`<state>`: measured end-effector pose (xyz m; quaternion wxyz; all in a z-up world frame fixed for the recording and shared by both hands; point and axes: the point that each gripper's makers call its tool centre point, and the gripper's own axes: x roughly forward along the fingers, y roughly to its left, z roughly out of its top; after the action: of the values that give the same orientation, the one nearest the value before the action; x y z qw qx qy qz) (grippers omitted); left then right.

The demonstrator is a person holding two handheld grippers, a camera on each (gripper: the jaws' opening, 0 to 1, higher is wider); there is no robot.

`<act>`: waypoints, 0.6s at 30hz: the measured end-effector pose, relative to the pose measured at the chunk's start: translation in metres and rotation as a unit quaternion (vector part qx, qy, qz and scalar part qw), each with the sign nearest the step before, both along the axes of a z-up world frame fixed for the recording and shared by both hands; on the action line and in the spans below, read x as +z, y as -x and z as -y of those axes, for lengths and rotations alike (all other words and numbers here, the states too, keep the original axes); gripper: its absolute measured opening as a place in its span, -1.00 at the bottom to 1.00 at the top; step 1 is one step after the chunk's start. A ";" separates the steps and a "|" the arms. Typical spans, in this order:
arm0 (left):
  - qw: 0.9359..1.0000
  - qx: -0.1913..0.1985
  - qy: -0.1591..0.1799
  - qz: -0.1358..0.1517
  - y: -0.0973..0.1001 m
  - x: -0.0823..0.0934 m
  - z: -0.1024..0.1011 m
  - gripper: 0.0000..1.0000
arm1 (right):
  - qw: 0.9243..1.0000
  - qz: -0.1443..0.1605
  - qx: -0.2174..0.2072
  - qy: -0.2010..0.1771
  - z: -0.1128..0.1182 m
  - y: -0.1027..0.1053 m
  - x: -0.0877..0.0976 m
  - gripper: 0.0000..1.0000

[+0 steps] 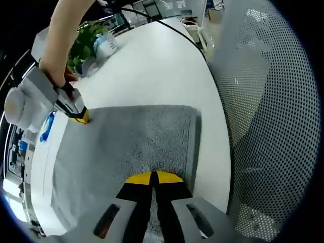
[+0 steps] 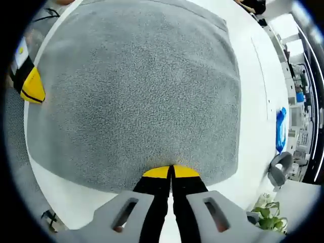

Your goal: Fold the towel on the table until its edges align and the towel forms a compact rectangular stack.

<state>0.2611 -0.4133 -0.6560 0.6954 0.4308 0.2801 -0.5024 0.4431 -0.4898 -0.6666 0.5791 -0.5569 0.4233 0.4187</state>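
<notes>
Grey terry towel (image 2: 136,91) flat on white table (image 1: 152,66) (rectangular); left tongs (image 1: 153,177), right tongs (image 2: 171,172) both pinch towel edges.

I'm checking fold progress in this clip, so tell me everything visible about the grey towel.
The towel is grey, with a looped terry pile, and lies flat on the white table as a rough rectangle with softly rounded corners. One side looks doubled over, casting a shadow. The left gripper is shut on one edge and the right gripper is shut on the opposite edge; each gripper's yellow tips meet at the cloth. Nothing else rests on it.
</notes>
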 end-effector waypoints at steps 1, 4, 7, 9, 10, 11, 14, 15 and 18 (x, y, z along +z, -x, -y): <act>1.000 0.003 -0.018 0.008 0.000 0.000 -0.007 -0.97 | 1.000 0.001 -0.003 -0.001 0.000 0.001 0.000 -1.00; 0.995 0.003 -0.086 0.041 -0.001 0.000 -0.023 -0.97 | 1.000 0.004 -0.011 -0.001 0.002 0.005 0.000 -1.00; 0.996 0.020 -0.084 0.035 -0.002 -0.001 -0.023 -0.97 | 1.000 0.015 -0.011 0.004 0.002 0.006 0.000 -1.00; 0.995 0.030 -0.088 0.033 -0.002 -0.001 -0.026 -0.98 | 1.000 0.017 -0.017 0.004 0.003 0.008 0.002 -1.00; 0.995 0.036 -0.091 0.032 -0.002 -0.001 -0.028 -0.98 | 1.000 0.017 -0.020 0.004 0.003 0.008 0.002 -1.00; 0.994 0.039 -0.093 0.034 -0.001 -0.001 -0.030 -0.98 | 0.999 0.016 -0.028 0.001 0.004 0.008 0.002 -1.00; 0.993 0.041 -0.103 0.038 0.000 -0.001 -0.033 -0.98 | 0.999 0.016 -0.037 -0.003 0.005 0.010 0.002 -1.00; 0.993 0.045 -0.104 0.037 0.000 -0.001 -0.034 -0.98 | 0.999 0.017 -0.040 -0.002 0.005 0.012 0.002 -1.00; 0.992 0.062 -0.103 0.030 0.000 0.000 -0.036 -0.98 | 0.999 0.020 -0.046 -0.004 0.006 0.015 0.002 -1.00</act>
<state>0.2606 -0.3770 -0.6562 0.6851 0.4970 0.3352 -0.4139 0.4286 -0.4957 -0.6645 0.6082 -0.5428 0.4349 0.3825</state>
